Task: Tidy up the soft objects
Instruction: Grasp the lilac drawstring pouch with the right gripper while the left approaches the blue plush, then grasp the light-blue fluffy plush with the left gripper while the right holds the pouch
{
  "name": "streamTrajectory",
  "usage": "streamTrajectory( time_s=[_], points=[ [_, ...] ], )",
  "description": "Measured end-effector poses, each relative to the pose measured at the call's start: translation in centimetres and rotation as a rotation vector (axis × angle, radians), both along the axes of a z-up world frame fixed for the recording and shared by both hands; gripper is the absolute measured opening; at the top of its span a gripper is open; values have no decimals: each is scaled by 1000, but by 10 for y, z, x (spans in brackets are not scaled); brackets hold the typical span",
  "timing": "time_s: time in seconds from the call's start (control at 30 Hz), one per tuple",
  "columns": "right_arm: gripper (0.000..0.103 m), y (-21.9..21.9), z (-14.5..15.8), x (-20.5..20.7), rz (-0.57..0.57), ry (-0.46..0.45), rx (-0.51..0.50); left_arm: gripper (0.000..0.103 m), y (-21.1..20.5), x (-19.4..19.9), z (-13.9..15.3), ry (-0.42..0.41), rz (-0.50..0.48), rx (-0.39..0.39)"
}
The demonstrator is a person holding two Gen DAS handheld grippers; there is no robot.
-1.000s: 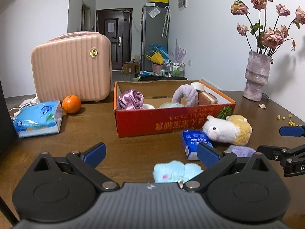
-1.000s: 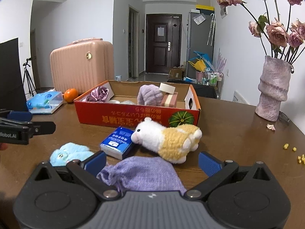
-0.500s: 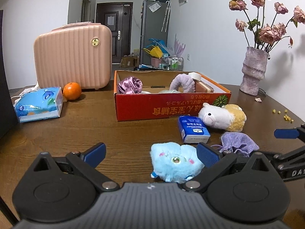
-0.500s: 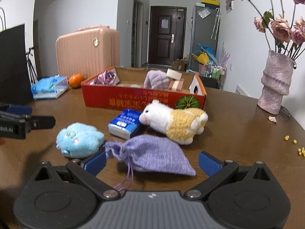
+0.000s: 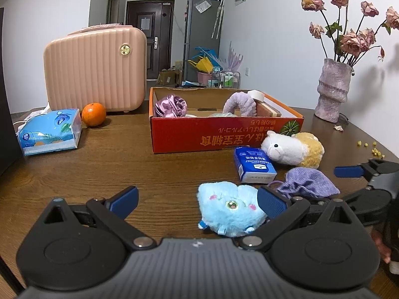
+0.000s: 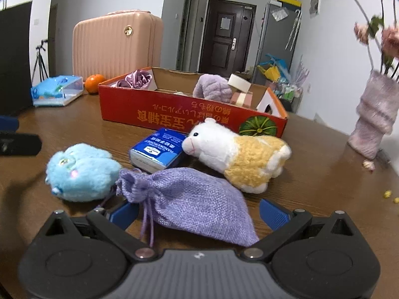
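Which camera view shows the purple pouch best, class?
The right wrist view: the pouch lies whole and close between the open right gripper fingers, its drawstring neck clear. The left wrist view shows only part of the pouch, smaller and off to the side, its near edge hidden behind the left gripper.

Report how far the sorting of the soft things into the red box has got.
Done: the red box already holds a purple scrunchie and a lilac headband. In hand: nothing; the left gripper and right gripper are both open. Left on the table: blue plush, purple pouch, white-and-yellow plush.
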State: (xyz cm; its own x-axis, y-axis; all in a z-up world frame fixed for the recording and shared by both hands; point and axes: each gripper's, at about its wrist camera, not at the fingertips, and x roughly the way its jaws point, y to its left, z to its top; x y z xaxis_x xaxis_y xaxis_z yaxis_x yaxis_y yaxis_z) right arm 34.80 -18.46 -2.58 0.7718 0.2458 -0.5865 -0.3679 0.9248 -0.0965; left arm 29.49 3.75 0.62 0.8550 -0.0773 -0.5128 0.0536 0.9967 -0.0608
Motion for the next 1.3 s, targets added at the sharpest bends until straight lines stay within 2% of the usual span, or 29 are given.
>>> streamTrajectory(
  time_s=[0.1, 0.2, 0.4, 0.53, 0.73, 0.87, 1.3],
  points=[
    [102, 1, -4, 8, 10, 4, 32, 103, 0, 1, -1, 6, 1, 0],
    [100, 7, -7, 10, 31, -20, 11, 103, 1, 2, -3, 11, 3, 0],
    [75, 10, -9, 11, 52, -8, 11, 103, 2, 6, -6, 27, 8, -2],
    [53, 4, -7, 11, 37, -12, 41, 103, 2, 7, -7, 29, 12, -1],
    [40, -3, -4, 8, 1, -22, 85, 103, 3, 10, -10, 34, 22, -3],
    [37, -8, 2, 0, -9, -46, 126, 103, 6, 12, -12, 39, 31, -14],
    [36, -30, 24, -28, -55, -146, 241, 103, -1, 17, -17, 46, 36, -5]
  ],
)
